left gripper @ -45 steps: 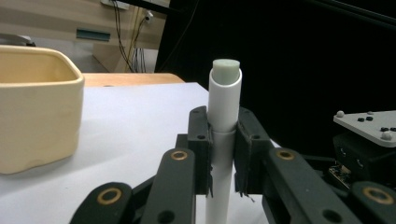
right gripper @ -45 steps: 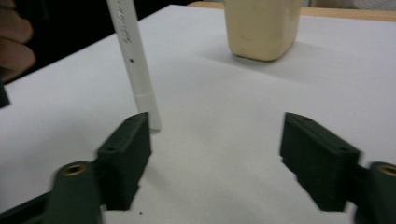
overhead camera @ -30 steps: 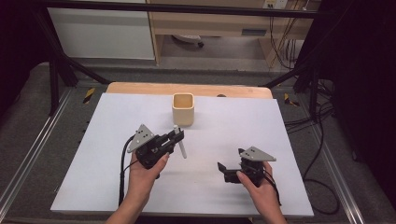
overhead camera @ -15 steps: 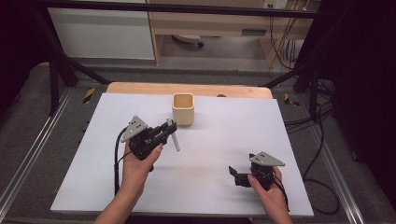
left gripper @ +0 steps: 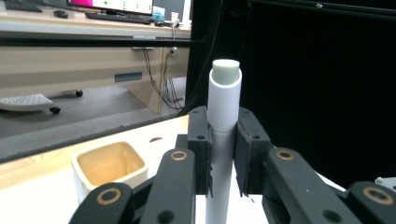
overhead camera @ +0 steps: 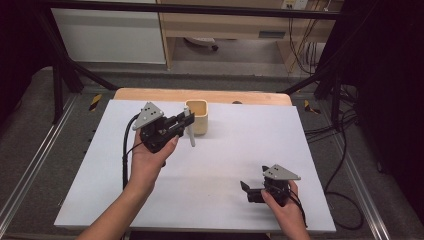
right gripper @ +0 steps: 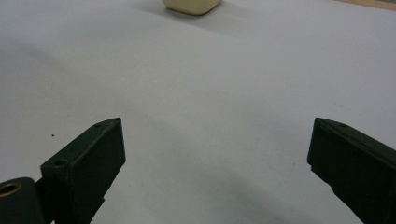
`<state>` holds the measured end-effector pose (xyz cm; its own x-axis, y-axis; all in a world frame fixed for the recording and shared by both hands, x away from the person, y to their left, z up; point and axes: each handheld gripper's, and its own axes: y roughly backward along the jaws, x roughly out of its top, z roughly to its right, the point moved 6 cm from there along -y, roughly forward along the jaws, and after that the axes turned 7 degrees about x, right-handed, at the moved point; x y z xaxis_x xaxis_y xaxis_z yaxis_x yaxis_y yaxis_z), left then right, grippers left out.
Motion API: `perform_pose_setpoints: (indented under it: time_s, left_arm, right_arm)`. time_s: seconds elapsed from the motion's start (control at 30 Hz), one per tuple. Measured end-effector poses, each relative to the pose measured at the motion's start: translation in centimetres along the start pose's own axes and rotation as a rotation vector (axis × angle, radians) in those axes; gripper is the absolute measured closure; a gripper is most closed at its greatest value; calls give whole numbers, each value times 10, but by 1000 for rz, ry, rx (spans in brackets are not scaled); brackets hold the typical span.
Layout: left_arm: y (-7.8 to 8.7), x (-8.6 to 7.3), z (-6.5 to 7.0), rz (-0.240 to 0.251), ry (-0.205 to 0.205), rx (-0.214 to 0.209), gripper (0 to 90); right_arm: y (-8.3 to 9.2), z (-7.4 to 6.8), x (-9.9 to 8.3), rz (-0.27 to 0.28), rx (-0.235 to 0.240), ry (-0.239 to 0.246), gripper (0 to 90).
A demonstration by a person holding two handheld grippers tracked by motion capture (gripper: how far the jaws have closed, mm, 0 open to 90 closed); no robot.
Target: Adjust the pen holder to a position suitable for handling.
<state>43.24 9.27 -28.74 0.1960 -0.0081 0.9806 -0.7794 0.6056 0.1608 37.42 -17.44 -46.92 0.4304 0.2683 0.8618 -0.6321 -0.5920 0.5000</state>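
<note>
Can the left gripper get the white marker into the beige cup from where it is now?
Probably yes: the left gripper holds the white marker upright beside the beige cup, whose open mouth looks unobstructed.

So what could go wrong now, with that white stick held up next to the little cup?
The left gripper pinches the white marker on a narrow strip of its smooth barrel, so it might slip or swing. The cream cup is small and looks light; a marker tip catching its rim could tip it. The right gripper rests open, far off, not steadying the cup.
</note>
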Motion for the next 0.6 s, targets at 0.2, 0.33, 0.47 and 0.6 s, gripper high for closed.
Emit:
perform_pose_setpoints:
  time_s: [0.2,0.33,0.47,0.6]
  left_arm:
    - [-11,8,-1,-13,5,-3,785]
    - [-17,12,-3,-14,41,-13,786]
    - [-21,18,-1,-14,17,-14,785]
    - [-25,24,-2,-22,-13,-2,786]
  right_arm:
    - [-3,-2,0,-4,2,0,46]
    - [-3,-3,-1,-7,5,1,46]
    - [-3,-3,-1,-7,9,0,46]
    - [-4,-5,-1,-9,12,1,46]
